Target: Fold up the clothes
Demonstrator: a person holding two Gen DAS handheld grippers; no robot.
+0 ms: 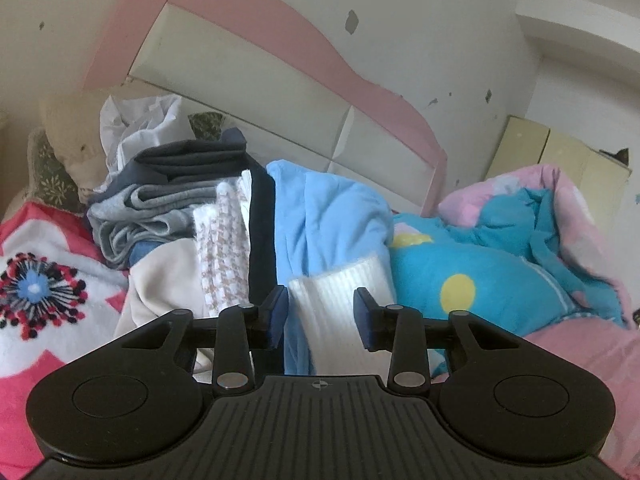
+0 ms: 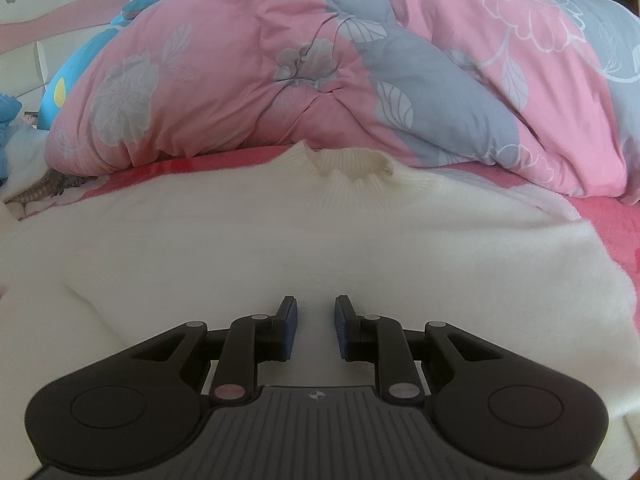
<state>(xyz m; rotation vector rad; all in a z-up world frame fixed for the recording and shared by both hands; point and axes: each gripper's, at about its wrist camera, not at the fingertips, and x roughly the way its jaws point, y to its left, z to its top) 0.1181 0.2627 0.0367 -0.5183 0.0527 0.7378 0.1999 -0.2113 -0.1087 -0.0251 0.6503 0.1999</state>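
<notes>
Folding of a white sweater (image 2: 280,248) under way, spread flat on the red blanket (image 2: 600,216) with its ribbed collar (image 2: 344,164) lying just short of the pink-and-grey quilt (image 2: 280,60). Right gripper (image 2: 316,330) poised low over the sweater's body, well back from the collar, jaws narrowly apart with only flat knit showing in the gap; no pinched fold seen, so counted as not gripping. Left gripper (image 1: 322,318) raised and pointing toward the headboard (image 1: 248,80), far from the collar, jaws moderately apart around a white ribbed cuff (image 1: 340,280); pads not visibly pressing on it, and whether the cuff hangs from them or merely lies beyond cannot be told. Probably the sleeve-fold step: next move likely calls for carrying that cuff across toward the collar while the right side steadies the body. Hard to make out: the sweater's hem and far sleeve, cut off by the frame edges; the sleeve's run from cuff to shoulder, hidden under the left gripper. Beyond the cuff, 1 heap of other garments (image 1: 180,208) and a blue garment (image 1: 332,208), unfolded or not unclear
</notes>
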